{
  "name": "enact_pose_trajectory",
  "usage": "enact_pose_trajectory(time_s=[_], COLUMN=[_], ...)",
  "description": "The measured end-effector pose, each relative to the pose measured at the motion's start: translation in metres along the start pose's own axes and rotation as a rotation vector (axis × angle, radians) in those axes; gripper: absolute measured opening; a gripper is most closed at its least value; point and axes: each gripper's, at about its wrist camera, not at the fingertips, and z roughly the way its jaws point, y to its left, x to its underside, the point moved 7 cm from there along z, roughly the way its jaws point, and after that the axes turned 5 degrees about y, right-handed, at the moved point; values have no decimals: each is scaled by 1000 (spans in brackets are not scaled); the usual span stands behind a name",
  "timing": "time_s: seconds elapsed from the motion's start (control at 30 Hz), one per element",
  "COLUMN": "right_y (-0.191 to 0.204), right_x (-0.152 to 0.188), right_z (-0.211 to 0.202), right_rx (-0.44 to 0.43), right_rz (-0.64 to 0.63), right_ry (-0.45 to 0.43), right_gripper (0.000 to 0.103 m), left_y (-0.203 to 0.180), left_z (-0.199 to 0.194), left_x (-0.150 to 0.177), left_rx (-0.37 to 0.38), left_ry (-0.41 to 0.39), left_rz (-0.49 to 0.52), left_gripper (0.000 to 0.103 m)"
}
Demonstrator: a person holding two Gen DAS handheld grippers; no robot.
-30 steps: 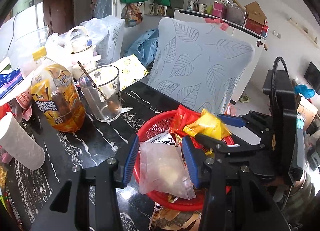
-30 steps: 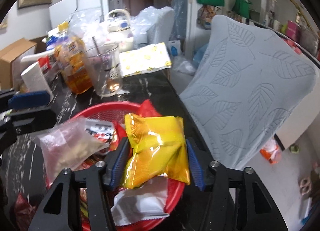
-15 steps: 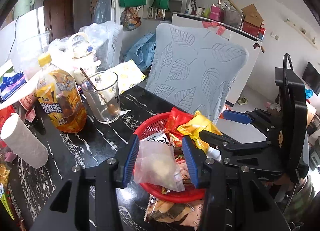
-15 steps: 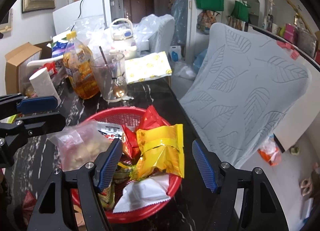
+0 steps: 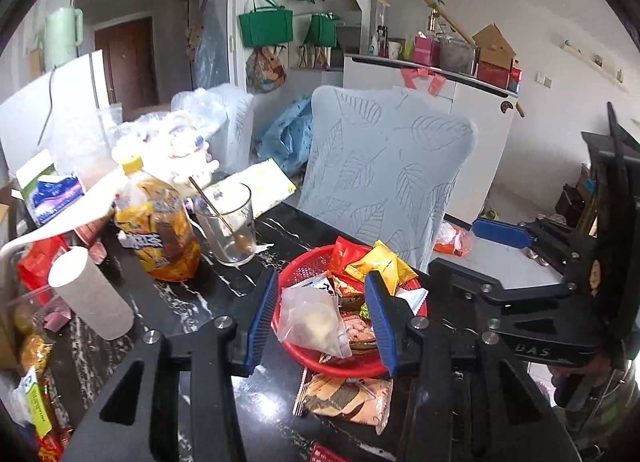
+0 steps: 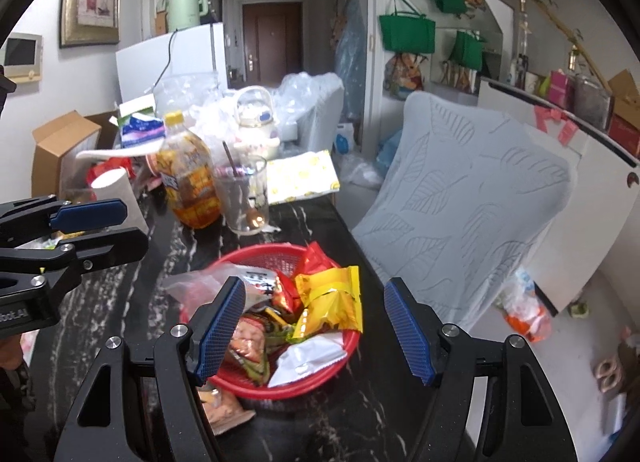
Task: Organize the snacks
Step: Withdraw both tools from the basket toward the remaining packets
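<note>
A red basket (image 5: 300,266) (image 6: 276,256) full of snack packs sits on the black marble table. In it lie a clear bag (image 5: 314,320) (image 6: 192,286), a yellow pack (image 5: 380,266) (image 6: 332,298) and a white pack (image 6: 308,358). My left gripper (image 5: 320,316) is open and empty, above and short of the basket. My right gripper (image 6: 316,330) is wide open and empty, also drawn back above the basket. A brown snack pack (image 5: 348,398) (image 6: 224,406) lies on the table just before the basket.
A tea bottle (image 5: 156,230) (image 6: 190,186), a glass with a spoon (image 5: 230,222) (image 6: 244,198) and a paper roll (image 5: 90,298) stand left of the basket. More packs (image 5: 36,402) lie at the table's left edge. A leaf-patterned chair (image 5: 384,174) (image 6: 460,198) stands behind.
Both grippers have opened and drawn back upward from the basket. The left let go of the clear bag, the right let go of the yellow pack; both packs now lie in the basket.
</note>
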Motion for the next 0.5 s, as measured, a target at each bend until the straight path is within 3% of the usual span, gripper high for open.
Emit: enact_pose_trajectory(time_s=[0.33, 0.37, 0.43, 0.5], right_y=[21, 23, 24, 27], right_x=[9, 12, 16, 22], right_z=[-62, -67, -75, -84], right_rx=[24, 25, 24, 27], right_rz=[1, 5, 8, 14], right_ry=[-78, -82, -90, -101], right_gripper=[73, 73, 75, 78], left_y=[-7, -8, -9, -10], left_z=[-45, -49, -54, -63], left_x=[14, 17, 21, 25], left_rx=[-55, -56, -60, -66], left_ry=[-51, -49, -58, -92], left_rz=[25, 26, 25, 25], left_gripper=[45, 49, 76, 81])
